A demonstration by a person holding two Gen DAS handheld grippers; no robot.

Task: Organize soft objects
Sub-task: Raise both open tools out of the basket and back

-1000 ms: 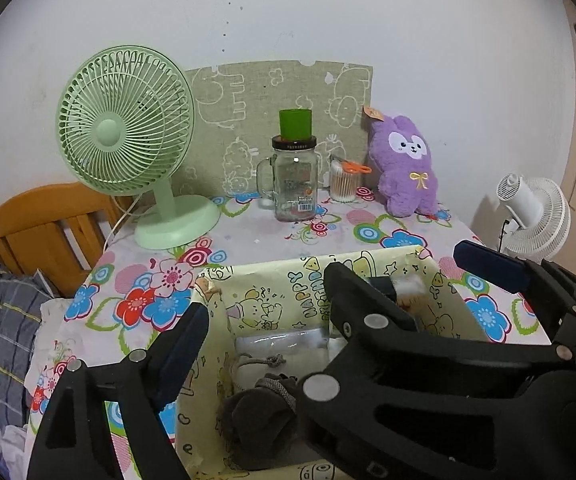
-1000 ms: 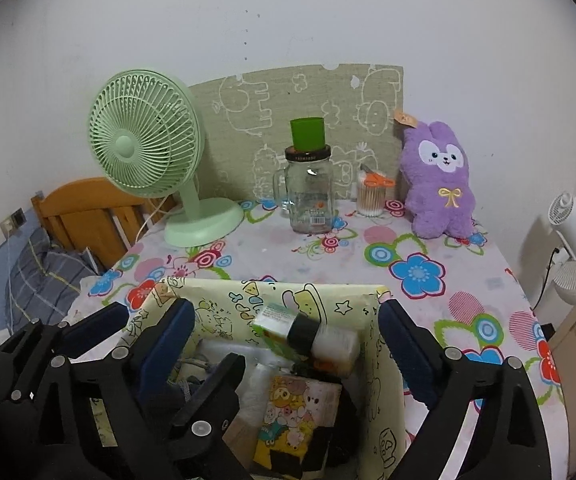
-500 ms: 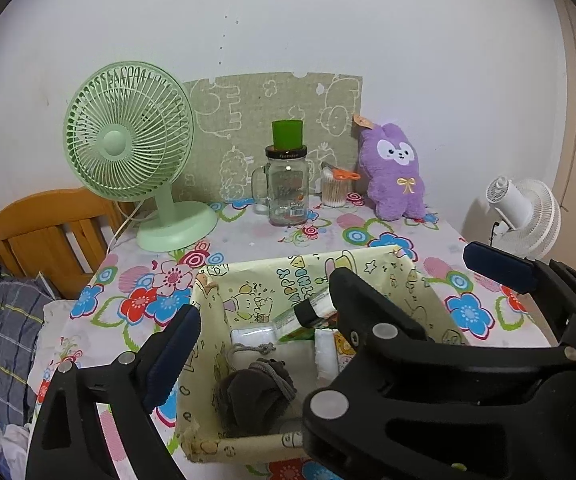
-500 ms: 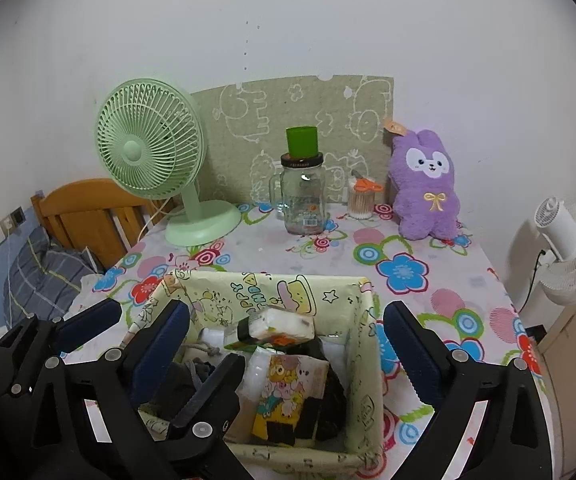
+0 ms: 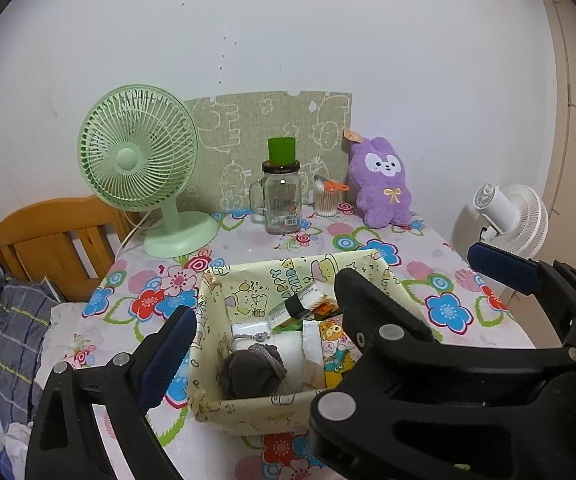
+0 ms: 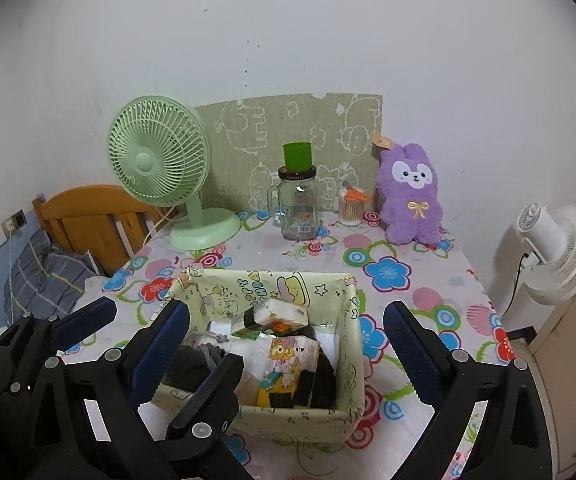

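Note:
A yellow cartoon-print fabric basket (image 5: 247,406) (image 6: 352,312) sits on the floral tablecloth near the front edge. It holds a dark grey rolled cloth (image 5: 249,372), white items, a cartoon-print pack (image 6: 285,364) and a tube. A purple plush bunny (image 5: 384,184) (image 6: 410,196) sits at the back right against the wall. My left gripper (image 5: 328,304) is open and empty, above and in front of the basket. My right gripper (image 6: 288,352) is open and empty, with the basket between its fingers in view. The right gripper's black body crosses the left wrist view and hides the basket's right side.
A green desk fan (image 5: 139,168) stands at the back left. A glass jar with a green cup on top (image 5: 281,196) and a cotton swab holder (image 5: 326,200) stand at the back. A wooden headboard (image 5: 51,236), bedding, and a white floor fan (image 6: 556,248) flank the table.
Both grippers have pulled back and up from the basket, so the whole basket and more of the table now show. Both stay open and empty.

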